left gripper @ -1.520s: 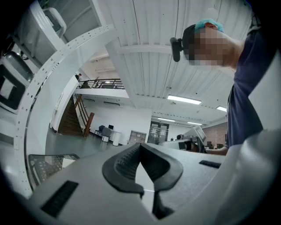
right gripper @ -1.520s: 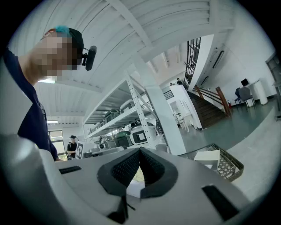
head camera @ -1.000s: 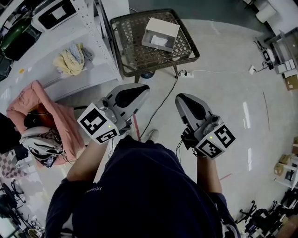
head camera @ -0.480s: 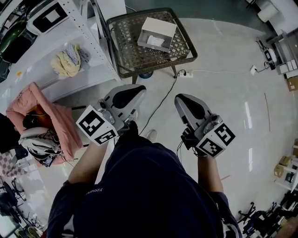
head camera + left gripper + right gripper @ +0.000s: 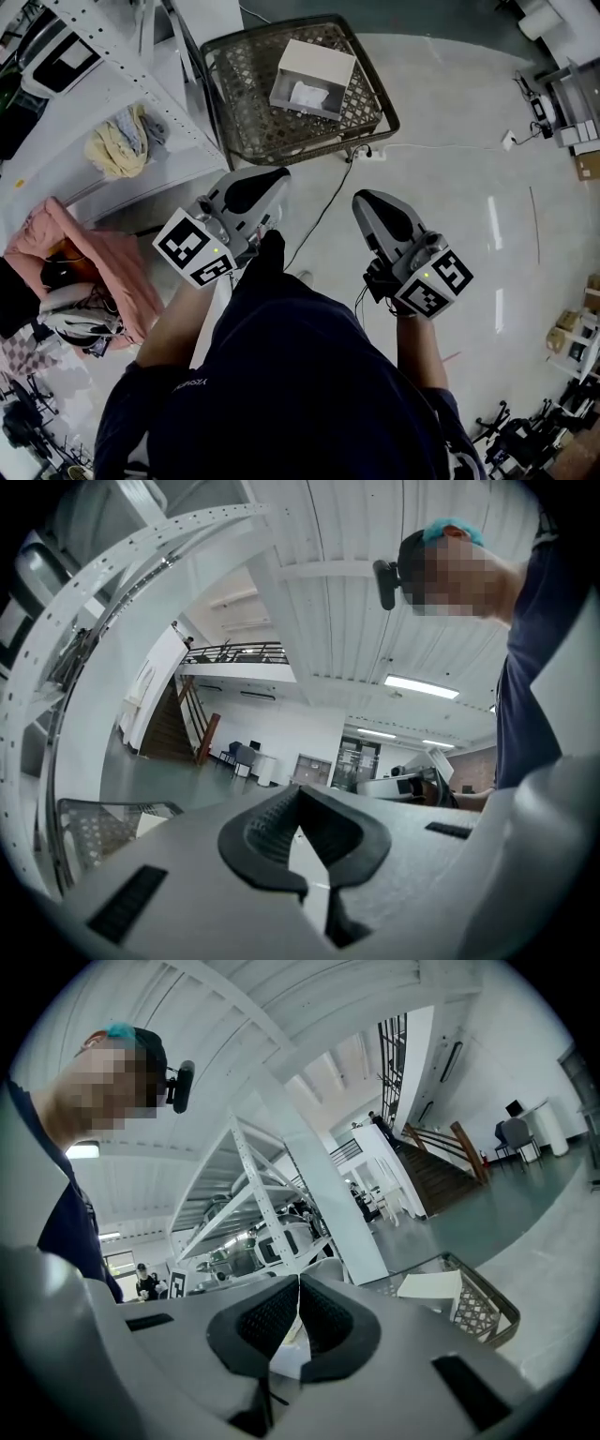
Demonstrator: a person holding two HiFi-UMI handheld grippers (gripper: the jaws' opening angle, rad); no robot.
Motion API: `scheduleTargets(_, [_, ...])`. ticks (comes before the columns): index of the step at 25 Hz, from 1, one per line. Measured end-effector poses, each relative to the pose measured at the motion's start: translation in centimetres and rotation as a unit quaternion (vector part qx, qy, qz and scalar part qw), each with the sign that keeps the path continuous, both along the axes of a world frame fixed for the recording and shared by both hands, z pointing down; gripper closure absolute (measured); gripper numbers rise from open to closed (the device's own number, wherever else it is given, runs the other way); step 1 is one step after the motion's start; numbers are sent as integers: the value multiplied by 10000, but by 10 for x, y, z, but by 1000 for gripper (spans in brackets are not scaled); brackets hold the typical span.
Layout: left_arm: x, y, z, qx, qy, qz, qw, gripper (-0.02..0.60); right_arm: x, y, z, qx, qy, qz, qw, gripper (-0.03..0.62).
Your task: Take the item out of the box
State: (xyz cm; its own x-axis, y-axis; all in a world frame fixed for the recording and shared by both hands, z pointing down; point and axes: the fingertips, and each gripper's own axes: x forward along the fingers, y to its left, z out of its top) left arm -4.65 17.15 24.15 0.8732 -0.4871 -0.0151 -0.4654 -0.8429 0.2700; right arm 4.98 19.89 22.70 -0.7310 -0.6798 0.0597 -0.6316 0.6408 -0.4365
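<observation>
Your left claw (image 5: 278,176) is shut tight with nothing in it, and your right claw (image 5: 364,199) is closed and empty as well. Both hang in front of your body, well short of the work. The open box (image 5: 312,64) sits on the wicker table (image 5: 372,114) in the upper middle of the frame, with the white item (image 5: 307,94) lying inside it. You look to be at the approach step – nothing has been reached yet. Next you likely need to step closer, open one claw and lower it into the box over the item.
</observation>
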Motion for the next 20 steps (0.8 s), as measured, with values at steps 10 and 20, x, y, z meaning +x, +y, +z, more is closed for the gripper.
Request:
scheduleTargets(10, [-11,-152,43,-336,-321,226,9987,575,-19,-148,36,-540,108,136,9984,569])
scheduleTargets(20, [-12,-242,77,-612,-537,502,9954,575,-25,-233,64,-1043,173,389,9936,569])
